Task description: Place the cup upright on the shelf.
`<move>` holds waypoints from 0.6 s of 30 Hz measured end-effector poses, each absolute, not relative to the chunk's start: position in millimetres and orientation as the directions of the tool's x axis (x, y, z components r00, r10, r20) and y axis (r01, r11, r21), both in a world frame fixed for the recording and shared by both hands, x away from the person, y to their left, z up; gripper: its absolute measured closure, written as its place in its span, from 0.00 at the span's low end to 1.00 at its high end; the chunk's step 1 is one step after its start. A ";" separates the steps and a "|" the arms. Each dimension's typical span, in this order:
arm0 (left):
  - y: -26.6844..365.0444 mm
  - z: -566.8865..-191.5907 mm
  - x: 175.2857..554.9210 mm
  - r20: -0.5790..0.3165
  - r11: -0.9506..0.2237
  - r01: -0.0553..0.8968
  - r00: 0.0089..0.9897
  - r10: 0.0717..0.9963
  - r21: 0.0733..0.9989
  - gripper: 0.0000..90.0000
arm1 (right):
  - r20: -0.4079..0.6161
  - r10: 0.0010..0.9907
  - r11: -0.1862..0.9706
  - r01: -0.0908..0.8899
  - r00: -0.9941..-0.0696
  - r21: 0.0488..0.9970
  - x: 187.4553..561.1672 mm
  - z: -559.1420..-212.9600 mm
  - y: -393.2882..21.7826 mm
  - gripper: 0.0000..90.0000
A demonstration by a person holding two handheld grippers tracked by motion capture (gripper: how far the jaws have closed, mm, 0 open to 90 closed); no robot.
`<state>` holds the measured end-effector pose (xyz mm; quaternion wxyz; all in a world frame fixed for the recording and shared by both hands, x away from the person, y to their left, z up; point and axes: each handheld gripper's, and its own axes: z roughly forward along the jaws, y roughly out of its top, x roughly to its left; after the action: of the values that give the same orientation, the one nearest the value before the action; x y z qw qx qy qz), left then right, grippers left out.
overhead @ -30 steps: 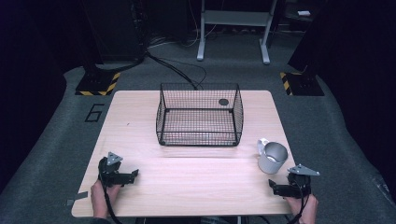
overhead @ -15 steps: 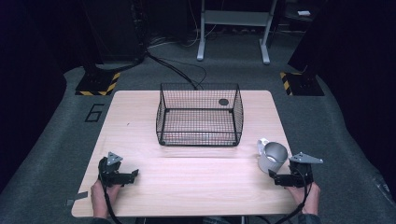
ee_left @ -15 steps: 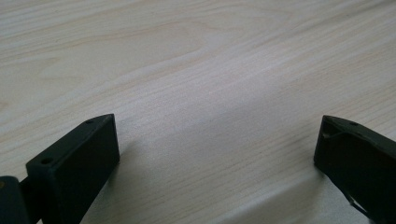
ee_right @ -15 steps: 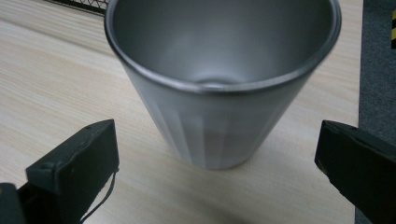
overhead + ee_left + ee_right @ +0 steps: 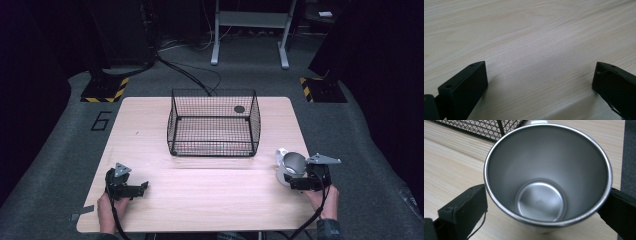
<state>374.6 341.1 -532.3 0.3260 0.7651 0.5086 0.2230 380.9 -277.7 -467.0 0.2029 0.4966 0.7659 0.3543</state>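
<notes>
Basket (image 5: 214, 122): wire, empty, mid-tabletop (image 5: 210, 200).
Mug (image 5: 292, 166): steel, upright, right of and nearer than the basket; empty (image 5: 546, 177).
Right claw (image 5: 298, 181): moved forward since a second ago; jaws now flank the mug, wide, not clearly pressing.
Meaning: a grasp looks imminent, likely for the basket.
Left claw (image 5: 142, 187): wide, empty, unmoved, left of and nearer than the basket.
</notes>
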 end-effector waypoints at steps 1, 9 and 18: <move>341.1 -532.3 374.6 0.009 -0.270 0.633 0.383 0.924 0.726 0.00 | 0.048 0.908 0.248 0.625 -0.417 0.740 381.7 -466.9 -276.8 0.00; 340.9 -532.0 374.5 0.010 -0.272 0.633 0.385 0.923 0.725 0.00 | 0.039 0.909 0.257 0.631 -0.416 0.732 389.8 -466.9 -273.6 0.00; 340.7 -532.1 374.9 0.008 -0.270 0.633 0.384 0.923 0.725 0.00 | 0.002 0.914 0.276 0.627 -0.405 0.728 393.7 -463.5 -269.4 0.06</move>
<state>374.9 340.7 -532.1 0.3263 0.7652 0.5086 0.2222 393.7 -269.4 -463.5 0.2156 0.5011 0.7692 0.3329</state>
